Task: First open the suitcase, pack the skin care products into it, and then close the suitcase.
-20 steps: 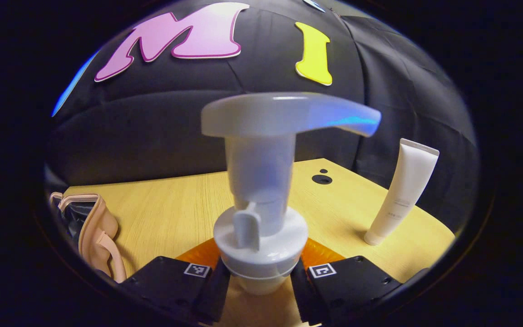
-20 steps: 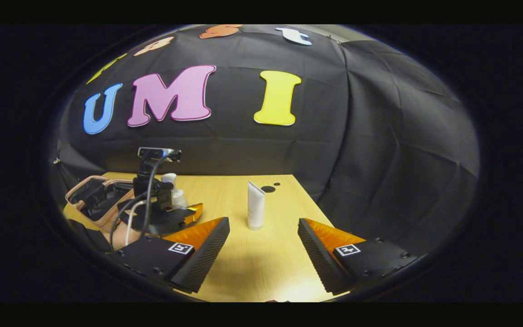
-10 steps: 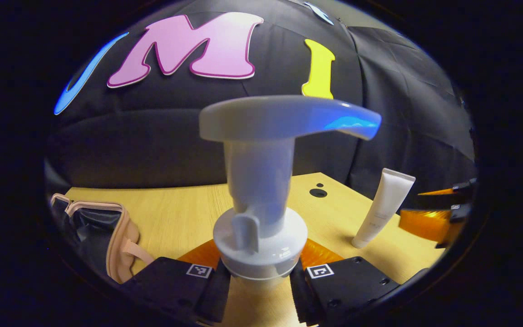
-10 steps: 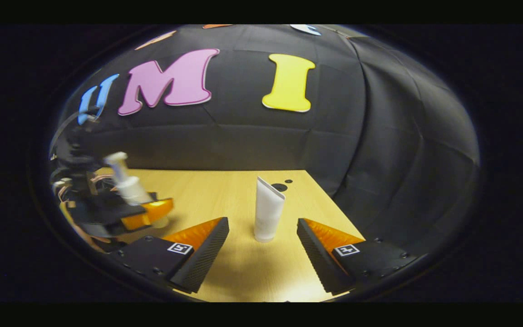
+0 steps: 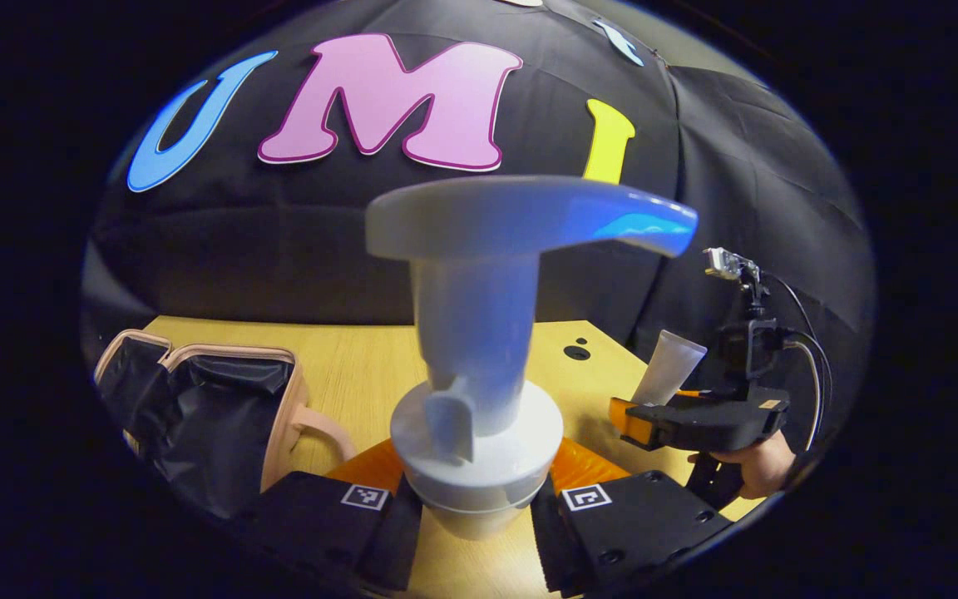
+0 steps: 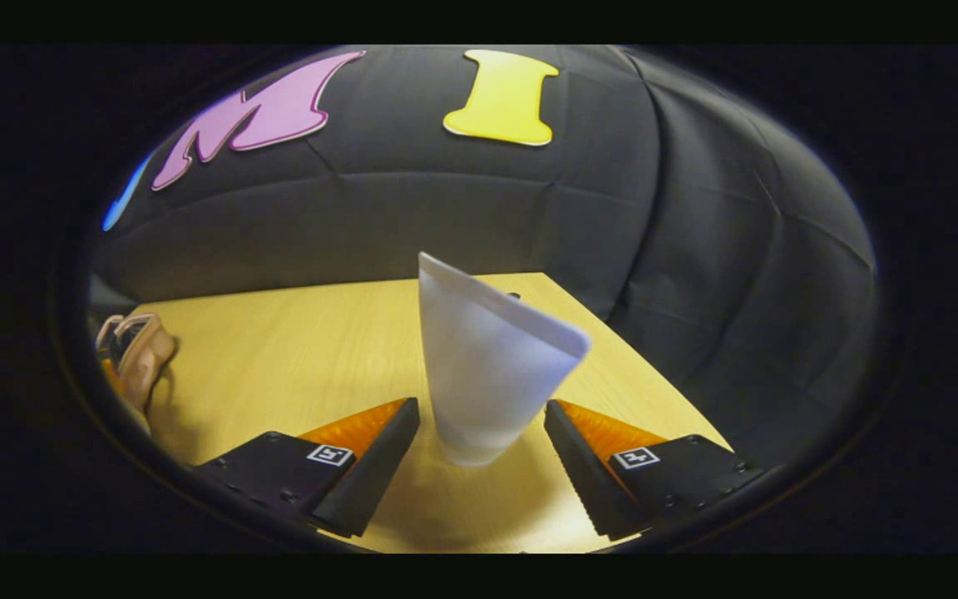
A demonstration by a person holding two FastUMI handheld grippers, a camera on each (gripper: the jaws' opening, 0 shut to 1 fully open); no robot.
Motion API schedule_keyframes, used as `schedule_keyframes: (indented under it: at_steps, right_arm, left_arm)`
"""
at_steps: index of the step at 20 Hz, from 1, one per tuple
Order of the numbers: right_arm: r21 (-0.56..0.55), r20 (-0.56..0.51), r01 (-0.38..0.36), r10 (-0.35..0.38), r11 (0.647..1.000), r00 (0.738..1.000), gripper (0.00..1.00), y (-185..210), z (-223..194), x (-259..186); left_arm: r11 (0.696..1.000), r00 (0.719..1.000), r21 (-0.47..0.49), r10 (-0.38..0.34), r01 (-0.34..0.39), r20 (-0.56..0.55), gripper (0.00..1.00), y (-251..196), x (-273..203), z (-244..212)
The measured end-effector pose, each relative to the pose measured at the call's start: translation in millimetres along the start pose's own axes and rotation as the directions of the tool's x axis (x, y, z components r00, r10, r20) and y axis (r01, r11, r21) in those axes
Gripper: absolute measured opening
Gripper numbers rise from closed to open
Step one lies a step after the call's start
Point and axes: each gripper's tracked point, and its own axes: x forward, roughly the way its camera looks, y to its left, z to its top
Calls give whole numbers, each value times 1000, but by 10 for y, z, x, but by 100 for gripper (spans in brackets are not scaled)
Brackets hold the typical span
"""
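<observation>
My left gripper [image 5: 476, 509] is shut on the neck of a white pump bottle [image 5: 479, 333], which stands upright close in front of the camera. The open suitcase [image 5: 196, 408], beige with a black lining, lies at the left of the wooden table [image 5: 354, 366]. In the right gripper view a white tube [image 6: 487, 366] stands on its cap between the fingers of my open right gripper [image 6: 481, 466]. The left gripper view shows that right gripper [image 5: 695, 416] at the right, held by a hand [image 5: 758, 467], with the tube [image 5: 669, 366] at its fingers.
The booth's black cloth wall closes off the back and right of the table. Two small dark holes [image 5: 576, 350] sit near the table's far right corner. The suitcase [image 6: 134, 358] appears at the left rim of the right gripper view.
The left gripper has turned left with the pump bottle, bringing more of the suitcase into view. The right gripper has moved forward until the tube stands between its fingers.
</observation>
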Motion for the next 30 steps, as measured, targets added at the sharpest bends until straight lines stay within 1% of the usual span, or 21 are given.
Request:
schedule_keyframes:
  at_steps: [1, 2, 4, 5, 6, 8, 9, 10, 11, 12, 13, 15, 16, 17, 20, 21, 22, 24, 25, 28, 30]
  right_arm:
    - [6, 0, 8, -8, 1000, 1000, 97, -7, -5, 43]
    - [6, 0, 18, -18, 1000, 1000, 96, -26, -8, 90]
    - [6, -12, 2, -2, 1000, 1000, 66, 24, -29, 163]
    - [8, -11, -6, 6, 1000, 1000, 55, 33, -30, 173]
    - [13, 1, -24, 24, 1000, 1000, 54, 70, -14, 184]
    - [-22, 3, -39, 39, 999, 999, 47, 114, 7, 81]
    - [-54, 23, -53, 54, 997, 998, 37, 148, 54, 1]
    - [-83, 46, -78, 82, 994, 996, 42, 235, 136, -93]
    - [-103, 71, -104, 111, 989, 991, 42, 343, 234, -215]
    - [-115, 89, -134, 145, 984, 985, 42, 471, 322, -359]
    - [-125, 101, -164, 178, 978, 979, 42, 555, 356, -527]
    - [-127, 113, -222, 236, 967, 965, 41, 825, 452, -861]
    - [-107, 96, -276, 286, 955, 953, 41, 1045, 420, -1074]
    - [-103, 90, -318, 327, 942, 941, 42, 1230, 395, -1228]
    - [-181, 120, -403, 427, 897, 896, 41, 1801, 435, -1727]
    - [-193, 121, -446, 473, 874, 873, 41, 2048, 423, -1892]
    - [-179, 107, -493, 515, 851, 850, 42, 2289, 401, -2031]
    - [-161, 75, -574, 590, 803, 804, 41, 2719, 293, -2275]
    - [-164, 73, -601, 617, 783, 784, 42, 2919, 302, -2349]
    - [-175, 86, -655, 674, 735, 734, 41, 3346, 374, -2534]
    - [-156, 79, -681, 697, 715, 713, 41, 3536, 414, -2579]
  left_arm:
    - [1000, 1000, -7, -3, 3, -6, 58, -4, -64, -10]
    - [1000, 1000, -11, 2, -2, -7, 61, 16, -113, -3]
    - [1000, 1000, -13, 16, -16, -8, 61, 99, -152, -13]
    - [1000, 1000, -17, 25, -25, -5, 61, 142, -190, -9]
    - [999, 999, -20, 35, -35, -6, 61, 189, -239, -12]
    - [997, 998, -40, 66, -66, -4, 61, 325, -351, -12]
    - [996, 997, -45, 82, -82, -2, 60, 401, -393, -6]
    - [994, 995, -49, 97, -96, 3, 61, 498, -426, -11]
    - [992, 994, -56, 112, -112, 4, 61, 596, -499, 14]
    - [990, 992, -71, 127, -125, 13, 58, 706, -612, 64]
    - [986, 989, -87, 147, -145, 26, 61, 820, -720, 149]
    - [979, 982, -104, 183, -178, 39, 60, 1079, -942, 293]
    - [976, 979, -98, 201, -196, 34, 58, 1227, -1049, 334]
    - [971, 975, -99, 221, -218, 16, 61, 1391, -1171, 346]
    - [958, 966, -133, 258, -254, 15, 61, 1870, -1515, 428]
    - [957, 965, -126, 261, -260, -2, 61, 2023, -1563, 420]
    - [959, 965, -110, 261, -263, -28, 60, 2166, -1591, 378]
    - [972, 972, -90, 209, -219, -111, 61, 2336, -1513, 234]
    - [975, 969, -86, 192, -207, -157, 61, 2425, -1435, 168]
    - [978, 941, -75, 165, -195, -296, 61, 2674, -1125, -59]
    - [978, 906, -76, 151, -196, -395, 61, 2803, -938, -265]
